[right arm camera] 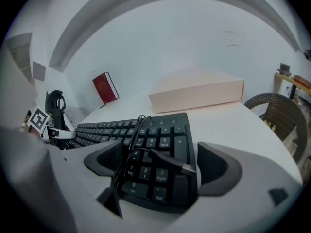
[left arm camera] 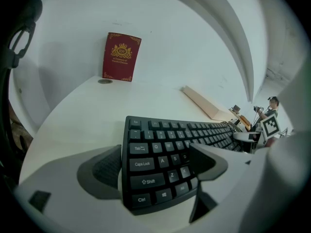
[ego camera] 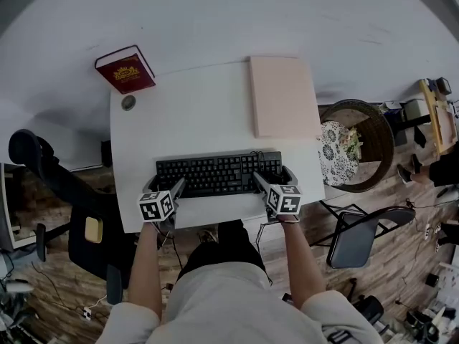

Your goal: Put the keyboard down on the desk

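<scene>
A black keyboard lies lengthwise along the front of the white desk. My left gripper is shut on its left end, the jaws closed around the Shift and Ctrl corner. My right gripper is shut on the number-pad end. The keyboard's cable, with its USB plug, is coiled on top of the number pad. The keyboard sits very low over the desk; I cannot tell whether it rests on it.
A red book leans at the desk's far left corner, with a small round disc near it. A flat pink box lies at the far right. A wicker basket and a chair stand right of the desk, a black chair left.
</scene>
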Demonstrator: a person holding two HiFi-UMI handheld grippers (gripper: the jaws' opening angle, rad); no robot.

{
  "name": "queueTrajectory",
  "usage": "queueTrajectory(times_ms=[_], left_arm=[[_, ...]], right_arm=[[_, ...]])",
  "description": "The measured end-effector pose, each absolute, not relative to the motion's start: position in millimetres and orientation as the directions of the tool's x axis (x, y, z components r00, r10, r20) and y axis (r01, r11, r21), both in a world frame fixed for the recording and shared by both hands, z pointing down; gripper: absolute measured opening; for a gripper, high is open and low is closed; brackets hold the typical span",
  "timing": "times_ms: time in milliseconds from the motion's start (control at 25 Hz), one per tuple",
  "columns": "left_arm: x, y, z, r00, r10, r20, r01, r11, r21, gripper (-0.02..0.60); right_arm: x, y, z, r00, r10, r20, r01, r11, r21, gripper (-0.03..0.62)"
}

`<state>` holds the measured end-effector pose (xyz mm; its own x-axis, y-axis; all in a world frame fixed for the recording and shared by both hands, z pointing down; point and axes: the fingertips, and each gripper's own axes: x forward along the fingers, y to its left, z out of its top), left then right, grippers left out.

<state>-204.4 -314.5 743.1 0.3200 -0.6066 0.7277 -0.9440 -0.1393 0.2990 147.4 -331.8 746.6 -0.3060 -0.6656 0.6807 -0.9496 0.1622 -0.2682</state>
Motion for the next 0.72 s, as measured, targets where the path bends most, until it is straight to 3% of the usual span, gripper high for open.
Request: queueTrajectory(times_ms=[320,400,440,520,720], left_arm=[[-241,-297,732,0.237,-0.636,0.734,-0.968,-0.088,0.237,0.431],[-246,-287,727,0.212,-0.640,0.739,-0.974,-0.080,0.210,0.418],[-247,-281,723,0.193,-0.646,0.739,-0.979,-0.078,0.187,0.376],[-245,-273,713,0.154,-0.669,0.727,-0.987,-0.066,0.148,0.227],[-225,-264,696,0.151,-0.708,0.689,-0.988,-0.080,0.135,0.056]], right_arm=[[177,-302,727,-0.295,-0.719,0.629,-0.945,0.123,-0.303,0.488],[176,-292,722,-0.287,-0.710,0.643,-0.955,0.164,-0.246,0.411],[174,-288,718,-0.276,-0.713,0.644,-0.960,0.177,-0.215,0.367],[170,-284,708,-0.249,-0.733,0.633,-0.969,0.180,-0.172,0.241],[141,-272,695,-0.253,-0.736,0.628,-0.967,0.189,-0.168,0.144]])
